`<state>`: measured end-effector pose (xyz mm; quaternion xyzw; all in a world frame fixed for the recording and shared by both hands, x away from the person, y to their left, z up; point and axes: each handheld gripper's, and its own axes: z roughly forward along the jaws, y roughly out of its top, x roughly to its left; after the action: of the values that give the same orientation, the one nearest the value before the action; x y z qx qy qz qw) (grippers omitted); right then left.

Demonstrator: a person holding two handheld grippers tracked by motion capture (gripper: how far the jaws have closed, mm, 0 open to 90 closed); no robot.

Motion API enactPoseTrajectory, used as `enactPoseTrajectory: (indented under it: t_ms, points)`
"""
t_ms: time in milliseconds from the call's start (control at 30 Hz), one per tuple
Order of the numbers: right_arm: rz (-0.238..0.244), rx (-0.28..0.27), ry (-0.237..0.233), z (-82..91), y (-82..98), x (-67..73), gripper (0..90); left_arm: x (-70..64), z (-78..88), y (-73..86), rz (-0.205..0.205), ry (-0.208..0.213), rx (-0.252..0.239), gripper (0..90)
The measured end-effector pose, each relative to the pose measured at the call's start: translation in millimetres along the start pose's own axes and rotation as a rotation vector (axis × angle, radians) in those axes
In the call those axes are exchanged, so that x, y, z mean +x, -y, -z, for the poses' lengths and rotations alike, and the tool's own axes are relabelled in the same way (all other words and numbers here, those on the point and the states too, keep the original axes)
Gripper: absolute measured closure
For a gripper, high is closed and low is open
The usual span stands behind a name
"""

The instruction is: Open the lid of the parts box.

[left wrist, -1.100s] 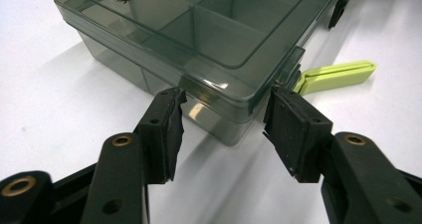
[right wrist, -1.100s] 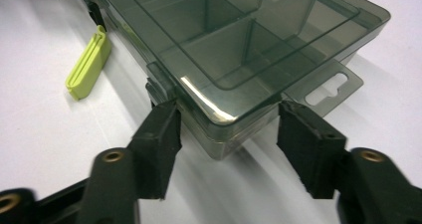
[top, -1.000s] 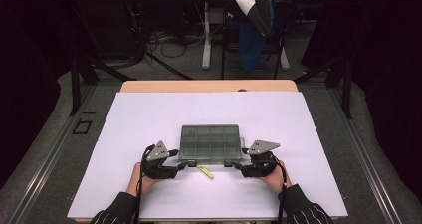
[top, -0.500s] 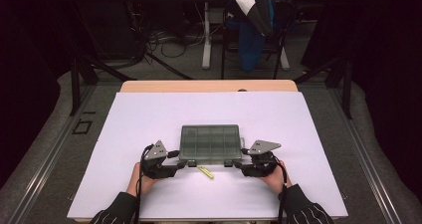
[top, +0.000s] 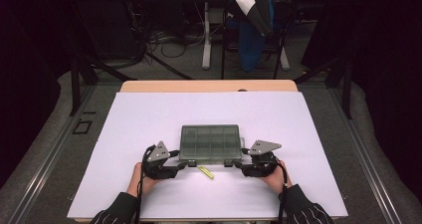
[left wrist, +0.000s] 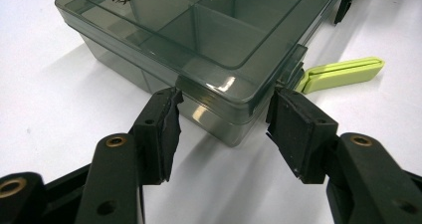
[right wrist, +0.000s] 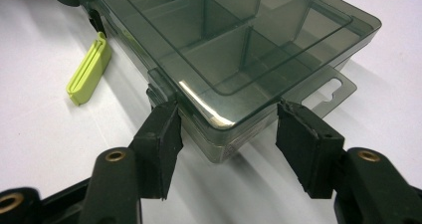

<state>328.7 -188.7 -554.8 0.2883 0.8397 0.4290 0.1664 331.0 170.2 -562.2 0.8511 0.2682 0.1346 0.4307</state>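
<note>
Little has shifted in the high view: both hands stay put at the smoky grey translucent plastic compartment box (top: pixel 210 143) mid-table. Left gripper (left wrist: pixel 224 115) has reopened slightly, pads flanking the near corner, seemingly not clamping; moulded "AIRA…" lettering shows. Right gripper (right wrist: pixel 226 129) straddles its corner likewise, a lime-green plastic clip (right wrist: pixel 89 69) nearby.
</note>
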Motion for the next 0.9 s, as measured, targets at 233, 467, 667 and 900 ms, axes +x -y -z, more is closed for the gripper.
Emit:
enactPoseTrajectory:
  t_ms: [233,467,667,900]
  points:
    - [-0.012,-0.002,-0.002,-0.4,0.6,-0.5,42.9,2.0,1.1,0.5,0.035,0.020,-0.013,47.6]
    - [-0.015,-0.006,-0.003,0.1,1.3,-0.7,43.9,3.0,2.2,0.0,0.053,0.033,-0.014,48.9]
    - [-0.023,-0.008,0.000,0.2,1.7,-1.4,44.4,6.9,3.0,0.4,0.107,0.076,-0.022,49.0]
    - [-0.017,-0.006,-0.009,0.9,1.6,-1.1,46.4,2.3,2.7,-3.0,0.030,0.018,0.019,48.8]
